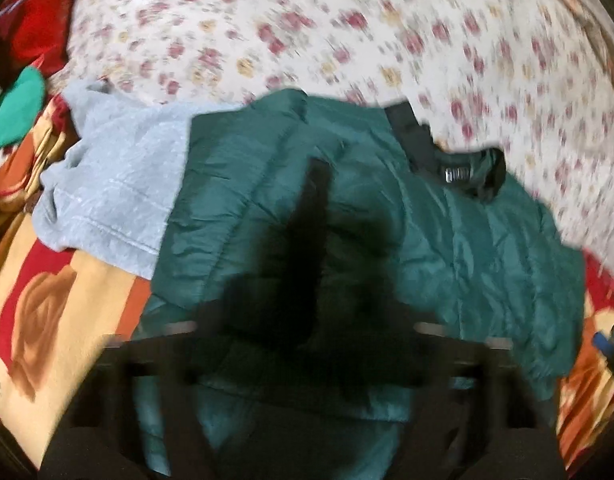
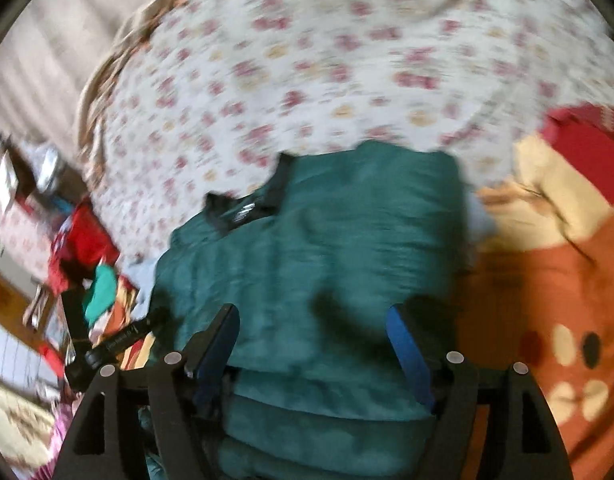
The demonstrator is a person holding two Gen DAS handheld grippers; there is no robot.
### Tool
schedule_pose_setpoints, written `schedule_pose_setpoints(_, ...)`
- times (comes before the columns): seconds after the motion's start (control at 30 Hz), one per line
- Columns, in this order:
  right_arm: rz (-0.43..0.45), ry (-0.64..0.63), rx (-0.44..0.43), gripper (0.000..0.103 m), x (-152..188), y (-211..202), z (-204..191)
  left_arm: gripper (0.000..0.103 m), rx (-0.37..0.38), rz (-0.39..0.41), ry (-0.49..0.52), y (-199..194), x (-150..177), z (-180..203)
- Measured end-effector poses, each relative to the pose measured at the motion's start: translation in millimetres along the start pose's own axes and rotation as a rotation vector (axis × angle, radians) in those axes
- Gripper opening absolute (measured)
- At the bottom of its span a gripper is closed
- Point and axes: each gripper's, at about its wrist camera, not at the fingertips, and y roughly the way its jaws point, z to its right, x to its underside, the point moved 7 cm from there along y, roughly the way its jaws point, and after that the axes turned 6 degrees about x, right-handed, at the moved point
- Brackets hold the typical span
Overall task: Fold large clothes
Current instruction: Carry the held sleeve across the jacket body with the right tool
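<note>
From the left wrist camera I see a dark green quilted jacket with a black collar spread on a white floral-print sheet. A light blue fleece garment lies touching its left edge, over a red-and-cream patterned blanket. The left gripper is a dark blur over the jacket; I cannot tell its jaw state.

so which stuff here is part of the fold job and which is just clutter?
Job:
- dark green quilted jacket with black collar
- right tongs, open above the jacket
- left tongs, too blurred to tell their state

Lying about:
- pale blue fleece garment
- red cloth
- bright green cloth
- floral white bedsheet
- red-and-orange cartoon blanket
</note>
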Motion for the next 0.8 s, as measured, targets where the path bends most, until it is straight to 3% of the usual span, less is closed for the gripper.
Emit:
schedule_pose_setpoints(0.03,0.000,0.019,0.010,0.074,0.2,-0.9,9.3,0.031,0.011,-0.014,0.018,2.1,0.9,5.8)
schedule_pose_setpoints(0.13,0.005,0.072,0.056,0.074,1.6,-3.7,37.6,0.013,-0.013,0.011,0.067,-3.1,-7.9,16.2)
schedule_pose_setpoints(0.4,-0.006,0.094,0.105,0.074,-6.4,12.6,53.2,0.005,-0.025,0.159,0.084,-45.3,-66.3,14.2)
schedule_pose_setpoints(0.47,-0.006,0.084,0.115,0.081,-12.9,23.2,49.1,0.002,-0.062,0.171,0.069,-45.8,-68.7,-1.0)
schedule_pose_setpoints(0.6,-0.006,0.068,0.143,0.085,-29.2,46.3,42.1,0.002,-0.113,0.108,0.002,-24.3,-60.8,-38.0)
schedule_pose_setpoints(0.73,0.005,0.061,0.147,0.085,-37.2,55.9,32.2,0.004,-0.028,0.062,-0.061,-16.4,-49.5,-47.0)
schedule_pose_setpoints(0.8,0.007,0.079,0.125,0.085,-33.7,56.1,31.2,0.032,0.039,0.063,-0.107,-17.6,-48.0,-45.2)
